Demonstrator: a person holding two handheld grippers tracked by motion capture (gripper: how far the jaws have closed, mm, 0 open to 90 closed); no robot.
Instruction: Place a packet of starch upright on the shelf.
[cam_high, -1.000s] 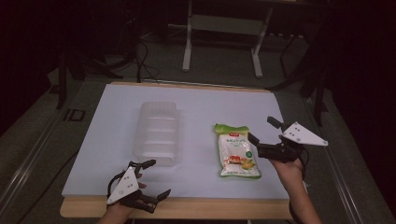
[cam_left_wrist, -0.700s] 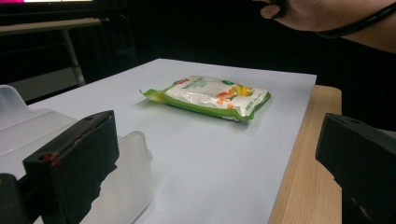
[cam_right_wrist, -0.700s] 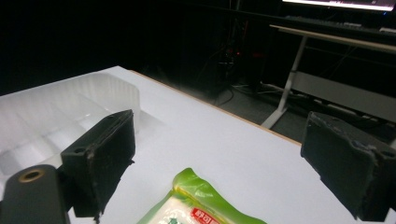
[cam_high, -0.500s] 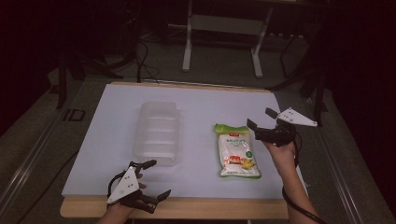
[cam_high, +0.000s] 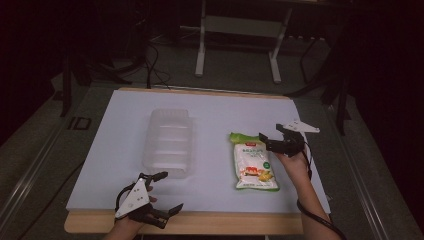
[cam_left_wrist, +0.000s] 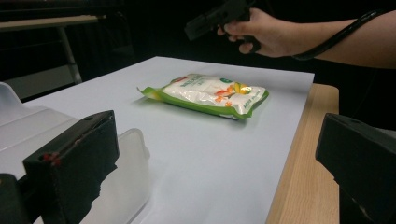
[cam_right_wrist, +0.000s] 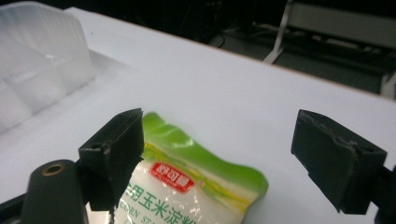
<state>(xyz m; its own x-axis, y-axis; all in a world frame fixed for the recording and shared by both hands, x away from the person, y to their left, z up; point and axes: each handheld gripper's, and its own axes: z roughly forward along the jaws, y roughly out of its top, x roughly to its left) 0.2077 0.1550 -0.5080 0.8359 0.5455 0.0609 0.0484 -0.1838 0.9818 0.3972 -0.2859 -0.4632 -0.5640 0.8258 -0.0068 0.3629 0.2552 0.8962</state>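
Note:
A white pouch with green ends (cam_high: 255, 162) lies flat on the white sheet, right of centre. My right gripper (cam_high: 268, 138) hangs just over its far green end, open. Its jaws have just been closing a little. In the right gripper view the pouch's green top (cam_right_wrist: 196, 182) sits low between the jaws of the right gripper (cam_right_wrist: 224, 149), and neither pad touches it. My left gripper (cam_high: 170, 191) rests open at the front edge, holding nothing. In the left gripper view its jaws (cam_left_wrist: 215, 158) stand wide, with the pouch (cam_left_wrist: 210, 93) and the other hand's gripper (cam_left_wrist: 219, 16) farther off.
A clear plastic container (cam_high: 167, 142) stands left of the pouch, close to the left gripper; it also appears as container (cam_left_wrist: 130, 163) and container (cam_right_wrist: 37, 70). The white sheet (cam_high: 215, 115) covers a wooden table (cam_high: 200, 224). Stands and cables sit on the floor behind.
My right gripper has moved left and down from beside the pouch to its far green end. The left gripper has stayed put.

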